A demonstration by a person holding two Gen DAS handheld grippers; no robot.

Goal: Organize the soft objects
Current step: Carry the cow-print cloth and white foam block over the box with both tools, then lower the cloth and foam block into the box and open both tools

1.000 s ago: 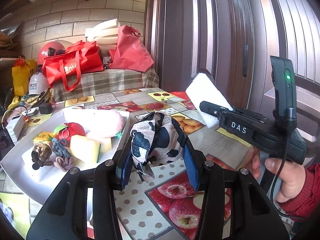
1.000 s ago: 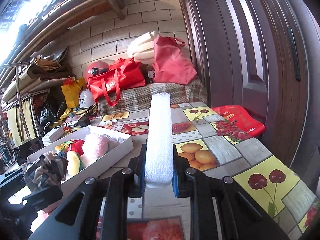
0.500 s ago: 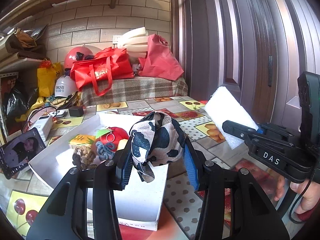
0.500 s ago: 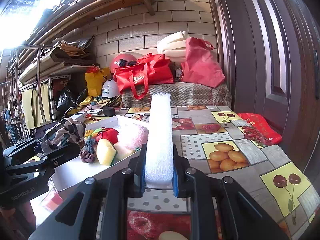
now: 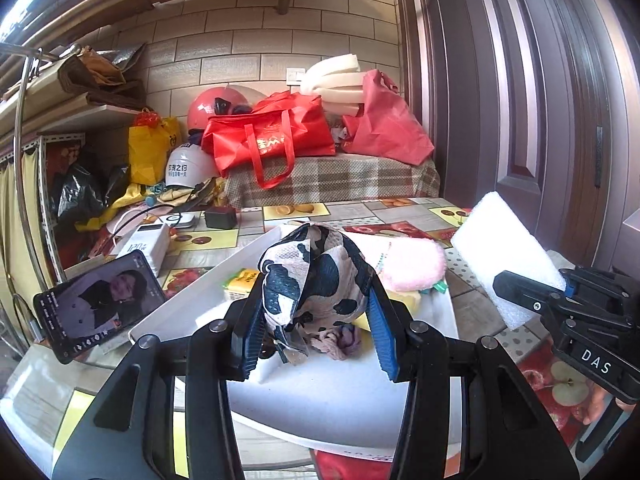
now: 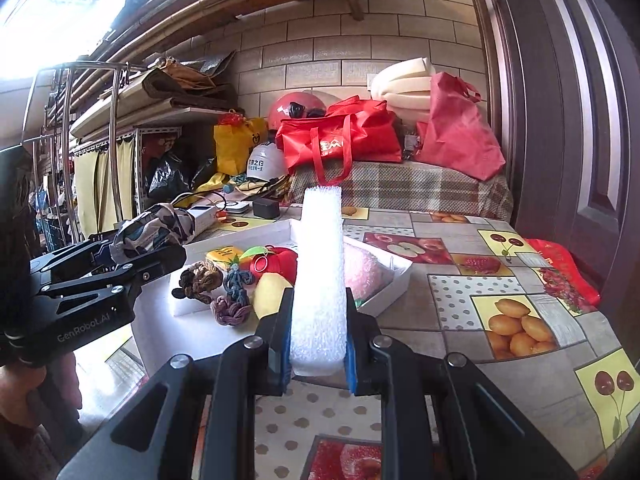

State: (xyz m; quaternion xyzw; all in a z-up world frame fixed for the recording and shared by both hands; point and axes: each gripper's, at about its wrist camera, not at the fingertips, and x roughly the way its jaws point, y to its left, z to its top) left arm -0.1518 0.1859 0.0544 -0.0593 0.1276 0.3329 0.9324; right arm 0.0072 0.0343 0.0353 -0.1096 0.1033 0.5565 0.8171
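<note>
White tray (image 5: 192, 292) now sits under both loaded claws, seemingly nearer.

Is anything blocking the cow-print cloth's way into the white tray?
Nothing visible does. The left gripper holds the cow-print cloth above the white tray; bare floor lies below, soft toys farther back.

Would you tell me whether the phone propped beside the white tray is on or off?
On: the phone screen is lit, showing a picture.

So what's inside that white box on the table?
The white box holds a pink fluffy thing, a red plush, a yellow piece and knotted cords. The foam strip hides part.
</note>
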